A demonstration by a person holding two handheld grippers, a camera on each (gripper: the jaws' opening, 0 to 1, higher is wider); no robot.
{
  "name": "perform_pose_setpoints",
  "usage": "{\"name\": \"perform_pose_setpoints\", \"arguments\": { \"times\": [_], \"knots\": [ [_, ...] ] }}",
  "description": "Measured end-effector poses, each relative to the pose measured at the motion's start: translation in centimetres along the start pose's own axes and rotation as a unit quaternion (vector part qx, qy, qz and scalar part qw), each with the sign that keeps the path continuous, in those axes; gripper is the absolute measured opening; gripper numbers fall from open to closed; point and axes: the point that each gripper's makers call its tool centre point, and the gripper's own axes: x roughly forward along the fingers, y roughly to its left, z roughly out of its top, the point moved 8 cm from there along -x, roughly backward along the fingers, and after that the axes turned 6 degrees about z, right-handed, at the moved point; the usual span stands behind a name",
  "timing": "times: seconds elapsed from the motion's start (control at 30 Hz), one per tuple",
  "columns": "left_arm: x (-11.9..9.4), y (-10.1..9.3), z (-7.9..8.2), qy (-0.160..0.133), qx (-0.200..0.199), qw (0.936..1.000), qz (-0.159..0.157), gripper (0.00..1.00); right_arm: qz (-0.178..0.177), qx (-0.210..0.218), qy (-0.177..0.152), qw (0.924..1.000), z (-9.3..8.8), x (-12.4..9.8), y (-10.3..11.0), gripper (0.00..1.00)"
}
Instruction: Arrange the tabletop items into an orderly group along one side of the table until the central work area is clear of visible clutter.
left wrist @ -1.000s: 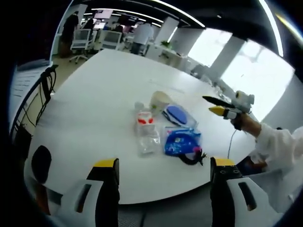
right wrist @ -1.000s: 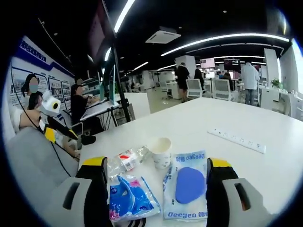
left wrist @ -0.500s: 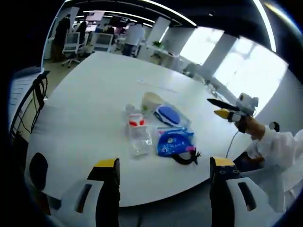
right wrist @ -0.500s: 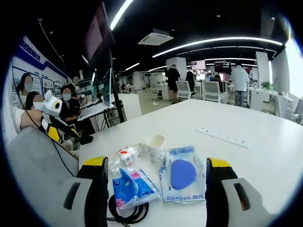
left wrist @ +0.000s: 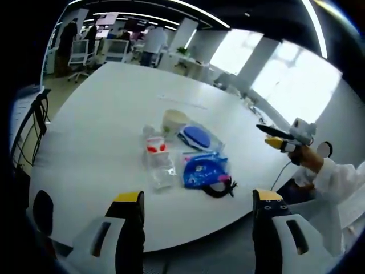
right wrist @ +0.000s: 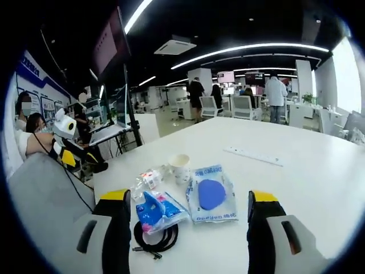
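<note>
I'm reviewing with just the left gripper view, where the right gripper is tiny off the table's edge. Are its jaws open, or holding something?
Observer: Open. In the right gripper view the right gripper has its jaws apart, with nothing between them.
Operator: What lies nearest to it?
Observer: The coiled black cable, with the blue packet overlapping its far side.
Operator: What stands off the table's end on that side?
Observer: A dark screen on a black stand, beside the table.
</note>
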Motion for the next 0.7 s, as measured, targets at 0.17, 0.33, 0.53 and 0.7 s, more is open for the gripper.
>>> {"name": "perform_pose_setpoints", "arguments": {
  "times": [0.17, 0.33, 0.53, 0.7],
  "knots": [
    [0.4, 0.0, -0.1, 0.009, 0.008, 0.9999, -0.004, 0.74, -0.003, 0.002, -0.003, 1.0, 0.1, 0.1, 0.0, 0.82],
    [0.5, 0.3, -0.1, 0.01, 0.001, 0.9999, -0.003, 0.74, -0.003, 0.006, -0.005, 1.0, -0.1, 0.5, -0.1, 0.81],
    [0.2, 0.2, -0.5, 0.018, -0.004, 0.9998, 0.001, 0.74, 0.003, 0.007, 0.002, 1.0, -0.5, 0.9, -0.2, 0.8],
    [-0.3, 0.6, -0.2, 0.039, 0.003, 0.9992, 0.003, 0.73, 0.006, 0.008, 0.009, 0.9999, -1.0, 0.9, -0.7, 0.79]
  ]
}}
